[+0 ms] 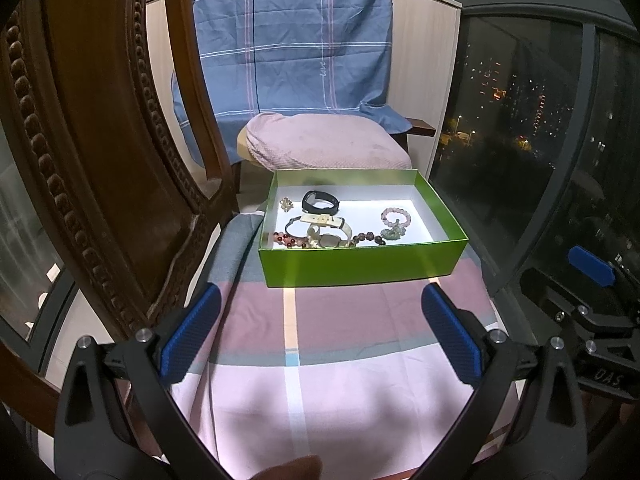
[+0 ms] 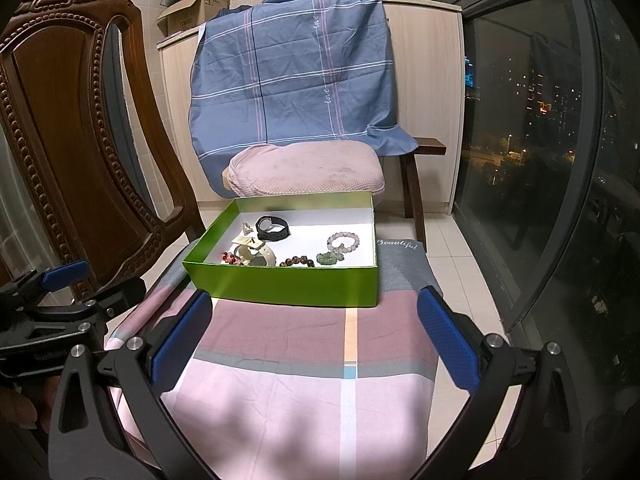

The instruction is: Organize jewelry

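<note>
A green box (image 1: 356, 262) (image 2: 280, 282) stands on a pink plaid cloth (image 1: 332, 344) (image 2: 304, 364). Inside lie a black band (image 1: 320, 202) (image 2: 273, 229), a cream watch (image 1: 330, 236) (image 2: 256, 254), a pink bead bracelet (image 1: 396, 216) (image 2: 343, 240), a dark bead string (image 1: 370, 238) (image 2: 298, 261), red beads (image 1: 288, 240) (image 2: 229, 258), a green charm (image 1: 393, 233) (image 2: 328, 258) and a small brooch (image 1: 286, 204) (image 2: 247, 229). My left gripper (image 1: 320, 320) is open and empty in front of the box. My right gripper (image 2: 314, 324) is open and empty too.
A carved wooden chair (image 1: 92, 148) (image 2: 68, 140) stands at the left. A pink cushion (image 1: 324, 142) (image 2: 304, 172) and a blue plaid sheet (image 1: 292, 44) (image 2: 296, 68) lie behind the box. Dark windows (image 1: 520, 120) (image 2: 540, 120) run along the right.
</note>
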Tool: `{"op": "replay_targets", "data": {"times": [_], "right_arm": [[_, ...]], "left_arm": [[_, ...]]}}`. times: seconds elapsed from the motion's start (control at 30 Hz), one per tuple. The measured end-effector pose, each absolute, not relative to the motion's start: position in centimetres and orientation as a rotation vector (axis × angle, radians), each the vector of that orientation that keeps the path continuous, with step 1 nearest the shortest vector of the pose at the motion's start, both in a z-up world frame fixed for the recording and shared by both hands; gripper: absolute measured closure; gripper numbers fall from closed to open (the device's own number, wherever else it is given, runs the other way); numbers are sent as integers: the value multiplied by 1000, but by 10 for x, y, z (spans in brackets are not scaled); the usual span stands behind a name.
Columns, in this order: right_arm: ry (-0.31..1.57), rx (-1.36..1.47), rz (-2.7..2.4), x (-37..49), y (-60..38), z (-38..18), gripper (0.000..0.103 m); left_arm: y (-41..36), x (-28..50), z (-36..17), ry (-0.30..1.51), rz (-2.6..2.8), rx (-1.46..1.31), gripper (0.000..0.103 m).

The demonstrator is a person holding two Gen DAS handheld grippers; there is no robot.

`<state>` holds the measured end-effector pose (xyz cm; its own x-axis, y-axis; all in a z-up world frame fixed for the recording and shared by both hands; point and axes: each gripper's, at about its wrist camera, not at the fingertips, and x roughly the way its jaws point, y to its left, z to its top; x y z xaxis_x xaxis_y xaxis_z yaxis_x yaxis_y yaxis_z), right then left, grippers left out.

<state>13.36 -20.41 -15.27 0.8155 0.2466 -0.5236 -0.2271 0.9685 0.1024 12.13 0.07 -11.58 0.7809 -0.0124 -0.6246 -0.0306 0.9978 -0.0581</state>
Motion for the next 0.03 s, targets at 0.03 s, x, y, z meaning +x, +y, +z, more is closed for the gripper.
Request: {"op": "replay_targets", "data": {"times": [0.03], "right_arm": [[562, 35, 252, 133, -204, -153, 3]], "left_arm": [[0, 121, -116, 677, 9, -67, 4]]}}
